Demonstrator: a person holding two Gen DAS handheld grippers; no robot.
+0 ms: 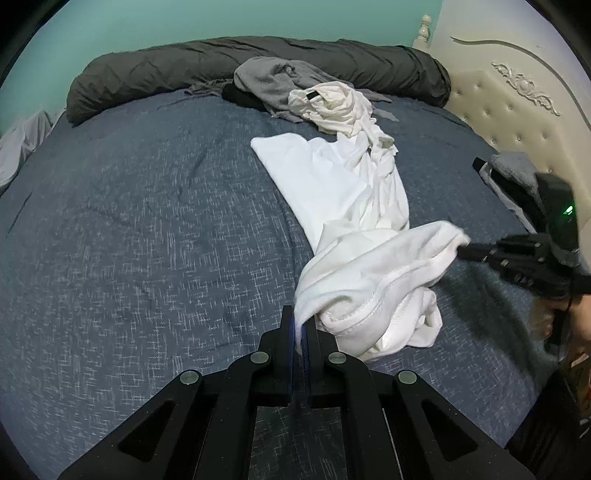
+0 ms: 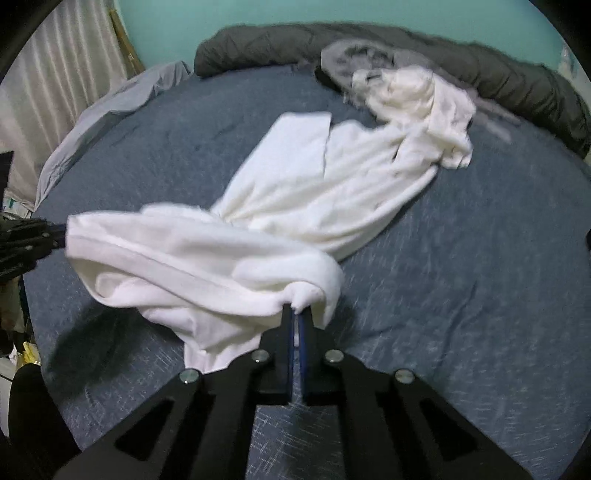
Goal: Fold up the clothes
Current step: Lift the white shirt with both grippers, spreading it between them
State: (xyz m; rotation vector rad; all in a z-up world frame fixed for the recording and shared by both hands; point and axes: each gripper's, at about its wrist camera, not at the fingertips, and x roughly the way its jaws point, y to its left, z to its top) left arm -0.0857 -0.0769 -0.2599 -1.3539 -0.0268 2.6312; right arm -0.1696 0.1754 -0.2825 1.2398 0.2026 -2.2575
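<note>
Presently, left gripper (image 1: 303, 325): jaws closed tight, pinching the hem of the white shirt (image 1: 343, 206) at their tips. Right gripper (image 2: 297, 314): jaws likewise closed, clamped on a bunched fold of the same hem.

Shirt: hem end raised off the blue quilt (image 1: 147, 221) and strung between the two grippers, sagging in a loose loop between them; a fold hangs below and rests on the quilt just ahead of the left jaws. Beyond both jaws the body of the shirt trails away flat over the quilt, narrowing into a twisted rope at its far end.

Ahead of the jaws, past the shirt's far end: a crumpled cream garment (image 1: 332, 107), touching the shirt; behind that, a grey garment (image 1: 269, 81) heaped partly under it.

Farthest ahead: a dark rolled duvet (image 1: 147, 74) lying along the quilt's far edge against a teal wall (image 1: 184, 18).

Right of the left jaws, beyond the right gripper (image 1: 469, 251): a padded cream headboard (image 1: 498, 110) with a grey item at its foot.

Left of the right jaws, past the left gripper (image 2: 59, 236): a pale sheet (image 2: 110, 107) and a curtain (image 2: 66, 66).
</note>
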